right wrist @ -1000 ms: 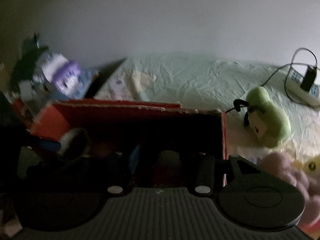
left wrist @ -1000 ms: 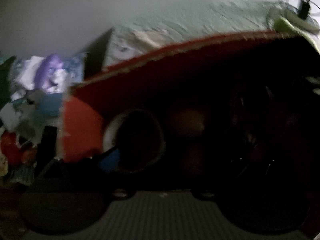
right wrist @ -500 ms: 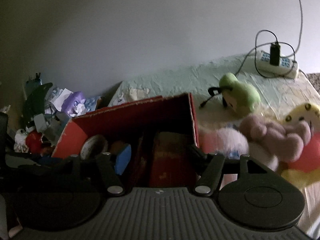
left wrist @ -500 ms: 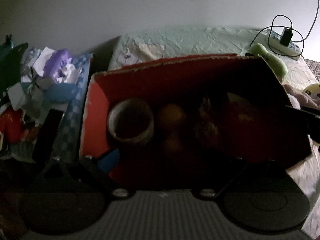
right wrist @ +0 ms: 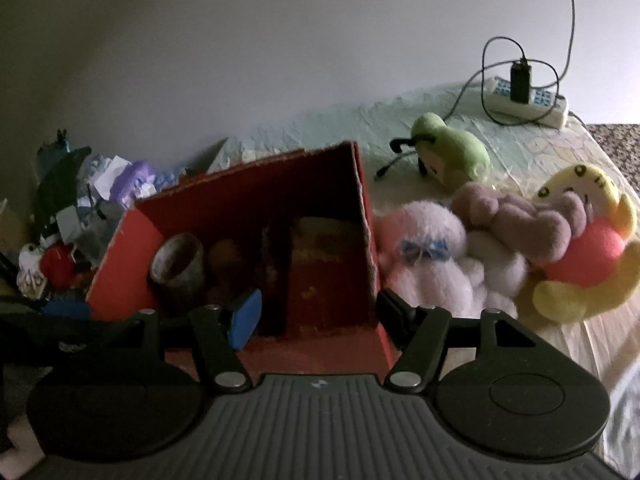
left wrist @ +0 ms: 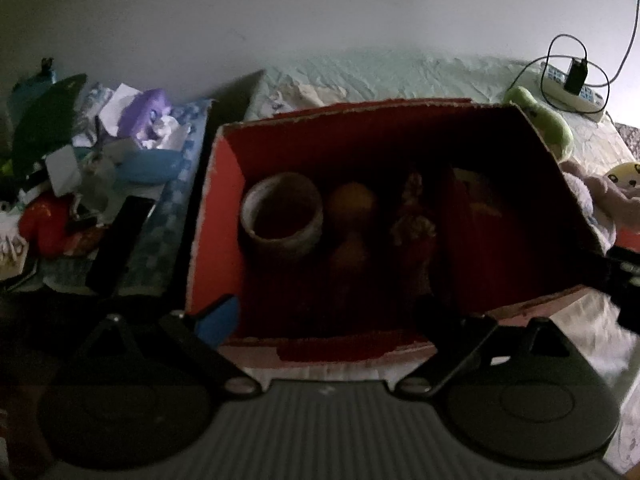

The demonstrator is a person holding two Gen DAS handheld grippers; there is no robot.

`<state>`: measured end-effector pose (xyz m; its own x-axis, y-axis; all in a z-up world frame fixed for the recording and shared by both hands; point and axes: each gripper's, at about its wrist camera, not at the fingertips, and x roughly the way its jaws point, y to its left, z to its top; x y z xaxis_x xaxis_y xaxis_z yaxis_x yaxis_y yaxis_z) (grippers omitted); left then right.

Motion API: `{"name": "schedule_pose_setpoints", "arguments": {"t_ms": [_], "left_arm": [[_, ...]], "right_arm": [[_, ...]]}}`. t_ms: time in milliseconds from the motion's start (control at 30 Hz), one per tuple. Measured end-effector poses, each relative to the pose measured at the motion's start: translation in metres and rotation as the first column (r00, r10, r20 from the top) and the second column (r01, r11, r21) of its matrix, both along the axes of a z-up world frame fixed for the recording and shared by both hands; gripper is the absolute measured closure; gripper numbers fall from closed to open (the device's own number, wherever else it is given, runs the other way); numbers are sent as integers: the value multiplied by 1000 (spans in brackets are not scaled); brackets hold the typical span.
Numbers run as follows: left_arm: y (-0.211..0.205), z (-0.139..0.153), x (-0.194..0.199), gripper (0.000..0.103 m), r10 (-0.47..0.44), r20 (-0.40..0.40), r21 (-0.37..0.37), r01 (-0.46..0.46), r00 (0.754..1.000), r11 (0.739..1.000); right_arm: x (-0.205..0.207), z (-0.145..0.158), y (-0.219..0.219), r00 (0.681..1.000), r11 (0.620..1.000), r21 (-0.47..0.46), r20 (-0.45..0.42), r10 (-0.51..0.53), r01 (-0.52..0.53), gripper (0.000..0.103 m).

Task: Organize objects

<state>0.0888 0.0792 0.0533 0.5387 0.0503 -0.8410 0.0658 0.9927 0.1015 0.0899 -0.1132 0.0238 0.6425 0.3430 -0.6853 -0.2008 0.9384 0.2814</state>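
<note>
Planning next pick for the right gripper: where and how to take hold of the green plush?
Grip the green plush across its rounded body, coming from above, fingers straddling its narrow width. It lies alone on the sheet, clear of the red box and the other plush toys.

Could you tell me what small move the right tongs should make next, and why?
Probably swing the right tongs rightward toward the white plush toy and close on it. Both tongs are open and empty, the red box already holds a cup and other items, and the white plush lies on the bed just outside the box's right wall, the nearest loose toy.
</note>
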Motion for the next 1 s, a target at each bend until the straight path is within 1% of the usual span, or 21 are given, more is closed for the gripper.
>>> {"name": "schedule_pose_setpoints", "arguments": {"t_ms": [67,167,267,333,433,567,733,867,1000], "left_arm": [[2,2,-4,4,-11,-15,-26,11,1000,1000],[2,0,-13,4,-28,-19,-42,28,999,999],[-1,-9,-16,4,-34,-46,-31,32,998,999],[-1,-19,-14,4,-29,-85,-26,27,996,999],[-1,-31,-13,4,-28,-133,-14,26,991,1000],[1,-40,-12,4,-3,-162,-7,2,987,1000],[3,-50,-10,4,17,-200,8,-16,980,1000],[3,-58,-7,4,29,-235,25,-24,972,999],[3,-63,-5,4,32,-253,32,-25,967,999]], "right_arm": [[-5,-1,-1,1000,1000,0,0,-2,2,36],[-7,-5,-2,1000,1000,6,-23,-9,9,35],[-9,-12,1,998,1000,-1,-61,-5,5,35],[-10,-17,5,996,1000,-1,-88,0,0,35],[-12,-21,11,994,1000,-25,-106,11,-14,35],[-12,-26,19,991,998,-57,-135,26,-34,34],[-10,-31,28,985,996,-72,-167,45,-58,28],[-7,-35,32,980,994,-82,-190,54,-71,27],[-4,-38,35,974,993,-88,-217,59,-80,27]]}}
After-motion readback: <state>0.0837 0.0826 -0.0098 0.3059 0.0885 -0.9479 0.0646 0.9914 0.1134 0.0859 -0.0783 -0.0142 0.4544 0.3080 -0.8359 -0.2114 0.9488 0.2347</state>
